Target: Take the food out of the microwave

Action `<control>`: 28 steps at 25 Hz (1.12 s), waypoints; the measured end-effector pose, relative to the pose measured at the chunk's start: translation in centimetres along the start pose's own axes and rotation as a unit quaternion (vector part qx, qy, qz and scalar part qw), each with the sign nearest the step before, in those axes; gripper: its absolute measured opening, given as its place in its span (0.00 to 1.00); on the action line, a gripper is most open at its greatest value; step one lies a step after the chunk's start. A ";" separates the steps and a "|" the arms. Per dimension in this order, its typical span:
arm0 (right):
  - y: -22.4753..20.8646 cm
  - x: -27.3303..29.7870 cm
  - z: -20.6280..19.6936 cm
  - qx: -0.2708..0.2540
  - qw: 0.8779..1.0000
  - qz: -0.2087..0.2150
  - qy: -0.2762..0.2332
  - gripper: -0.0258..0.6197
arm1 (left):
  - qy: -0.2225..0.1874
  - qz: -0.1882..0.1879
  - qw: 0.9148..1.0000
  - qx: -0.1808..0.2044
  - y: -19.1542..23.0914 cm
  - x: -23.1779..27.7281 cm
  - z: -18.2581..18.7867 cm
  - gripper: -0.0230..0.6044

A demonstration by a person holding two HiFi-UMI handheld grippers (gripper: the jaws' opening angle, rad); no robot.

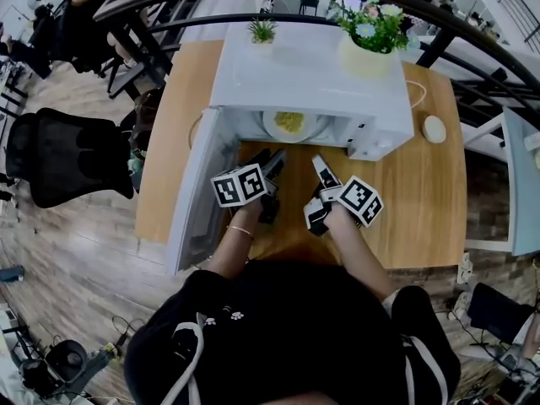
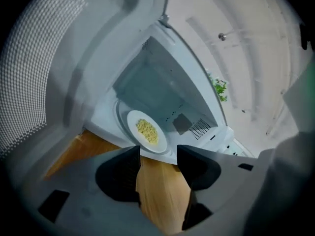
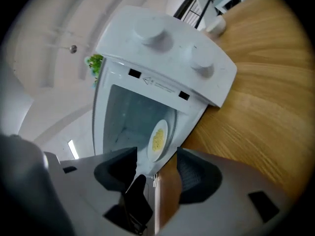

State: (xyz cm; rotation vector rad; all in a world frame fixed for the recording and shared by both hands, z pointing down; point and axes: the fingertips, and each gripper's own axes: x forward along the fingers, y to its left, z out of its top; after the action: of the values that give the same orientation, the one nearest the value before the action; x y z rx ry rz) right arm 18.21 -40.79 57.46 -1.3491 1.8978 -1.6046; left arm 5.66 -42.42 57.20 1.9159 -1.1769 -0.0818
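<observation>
The food (image 1: 289,122) is a little yellow heap on a white plate (image 1: 308,130), sitting inside the microwave (image 1: 312,74) in the upper middle of the head view. The door (image 1: 198,197) is swung wide open to the left.

Just below the opening, both tools hover over the wooden counter (image 1: 422,192). The left hand-held gripper (image 1: 274,164) and the right hand-held gripper (image 1: 322,170) each have their jaws spread wide with nothing gripped, and both point at the plate.

Looks to me like the reach-in step, with nothing touched yet. Next move probably calls for sliding in low and pinching the plate's rim on both sides, keeping it level so nothing spills.

As for writing, I can't read any. There are only square markers on the cubes, and the panel marks are too small. Two potted plants (image 1: 371,32) sit on top.
</observation>
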 end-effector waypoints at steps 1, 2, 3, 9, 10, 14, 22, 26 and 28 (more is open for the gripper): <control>-0.7 0.5 -0.2 0.015 1.000 -0.008 0.002 0.43 | -0.001 0.002 1.000 -0.015 0.4 0.3 -0.1 0.37; -1.3 0.9 -0.4 0.028 0.999 -0.018 0.002 0.44 | -0.002 0.006 1.000 -0.029 0.8 0.6 -0.2 0.38; -1.9 1.4 -0.6 0.040 0.999 -0.026 0.002 0.45 | -0.004 0.011 0.999 -0.043 1.3 0.9 -0.2 0.38; -3.0 4.0 -1.2 0.055 0.997 -0.052 0.003 0.46 | -0.006 0.025 0.994 -0.104 3.6 2.1 -0.6 0.40; -3.0 4.4 -1.1 0.058 0.997 -0.053 0.001 0.46 | -0.007 0.024 0.993 -0.113 3.7 2.2 -0.6 0.40; -2.8 5.8 -0.6 0.068 0.996 -0.055 -0.005 0.46 | -0.012 0.020 0.988 -0.149 4.2 3.0 -0.6 0.40; -2.7 8.6 -0.7 0.065 0.995 -0.076 0.002 0.45 | -0.026 0.013 0.981 -0.192 5.0 4.1 -0.4 0.40; -2.9 9.4 -0.7 0.068 0.994 -0.089 0.000 0.42 | -0.027 0.009 0.978 -0.208 5.1 4.6 -0.5 0.40; -3.4 9.5 -0.7 0.065 0.993 -0.102 -0.003 0.40 | -0.024 0.008 0.976 -0.217 5.2 4.8 -0.8 0.40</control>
State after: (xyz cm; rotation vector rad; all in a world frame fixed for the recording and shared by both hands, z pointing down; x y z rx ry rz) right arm 14.40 -47.76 63.76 -1.5300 1.6649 -1.7820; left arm 5.01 -46.50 63.05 1.5260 -1.0996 -0.3505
